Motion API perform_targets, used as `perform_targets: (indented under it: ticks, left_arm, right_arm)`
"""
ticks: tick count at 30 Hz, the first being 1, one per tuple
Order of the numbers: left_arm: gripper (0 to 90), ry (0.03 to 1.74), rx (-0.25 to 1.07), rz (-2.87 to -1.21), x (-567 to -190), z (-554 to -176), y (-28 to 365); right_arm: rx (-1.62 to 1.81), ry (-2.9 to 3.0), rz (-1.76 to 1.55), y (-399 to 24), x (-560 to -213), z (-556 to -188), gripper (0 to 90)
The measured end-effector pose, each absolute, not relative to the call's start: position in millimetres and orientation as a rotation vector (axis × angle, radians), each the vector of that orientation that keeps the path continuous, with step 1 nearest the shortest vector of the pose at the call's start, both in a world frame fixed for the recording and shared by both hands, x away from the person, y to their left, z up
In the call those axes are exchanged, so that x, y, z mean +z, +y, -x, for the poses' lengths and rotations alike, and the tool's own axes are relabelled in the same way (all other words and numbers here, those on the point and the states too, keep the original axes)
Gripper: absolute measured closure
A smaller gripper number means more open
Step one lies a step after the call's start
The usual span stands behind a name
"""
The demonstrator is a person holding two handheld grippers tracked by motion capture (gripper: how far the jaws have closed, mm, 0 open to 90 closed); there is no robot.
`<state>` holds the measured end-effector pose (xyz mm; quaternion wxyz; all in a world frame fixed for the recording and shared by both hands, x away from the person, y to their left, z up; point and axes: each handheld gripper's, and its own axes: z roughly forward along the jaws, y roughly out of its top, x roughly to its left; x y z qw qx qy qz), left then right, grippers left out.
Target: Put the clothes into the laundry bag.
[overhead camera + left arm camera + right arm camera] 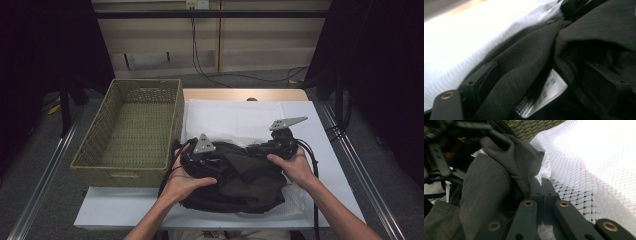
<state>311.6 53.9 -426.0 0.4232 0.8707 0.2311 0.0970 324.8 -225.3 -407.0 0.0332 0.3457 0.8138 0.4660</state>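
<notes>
Your left gripper sits on the left part of a dark grey garment that lies bunched near the front edge of the worktop, and your right gripper sits on its right part, toward the back. The garment rests on a white mesh laundry bag spread over the middle of the worktop, reaching toward the rear edge. In the left gripper view the jaws stand apart, one at the lower left and one at the right, with folds of the dark cloth and a white care label lying between them; the pads do not press on the cloth, so that gripper is released. In the right gripper view the jaws are clenched together, pinching an edge of the dark garment right where it meets the white mesh; whether a bit of mesh is caught too, you cannot tell. Your left hand wraps its gripper from the front, and your right hand holds its own at the garment's right end. A green woven basket stands off the worktop's left edge, just beside the garment.
</notes>
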Motion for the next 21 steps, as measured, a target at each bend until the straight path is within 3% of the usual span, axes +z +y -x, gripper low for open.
perform_targets:
  ticks: [2, 5, 9, 10, 21]
  left_arm:
    - [11.9, 0.591, 0.236, -2.214, -437, -312, 51]
    - [25.7, 0.582, 0.214, -2.234, -440, -312, 50]
    - [68.3, 0.511, 0.203, -2.259, -437, -311, 54]
    - [71.6, 0.523, 0.195, -2.241, -435, -309, 54]
    - [77.2, 0.435, 0.041, -2.109, -402, -298, 40]
  right_arm:
    - [1.434, 2.508, -1.061, -226, -406, -325, 90.0]
    - [1.448, 2.486, -1.066, -229, -402, -327, 90.0]
    - [1.453, 2.477, -1.073, -230, -402, -328, 90.0]
    - [1.458, 2.474, -1.073, -229, -402, -329, 90.0]
    - [1.478, 2.483, -1.064, -224, -403, -331, 90.0]
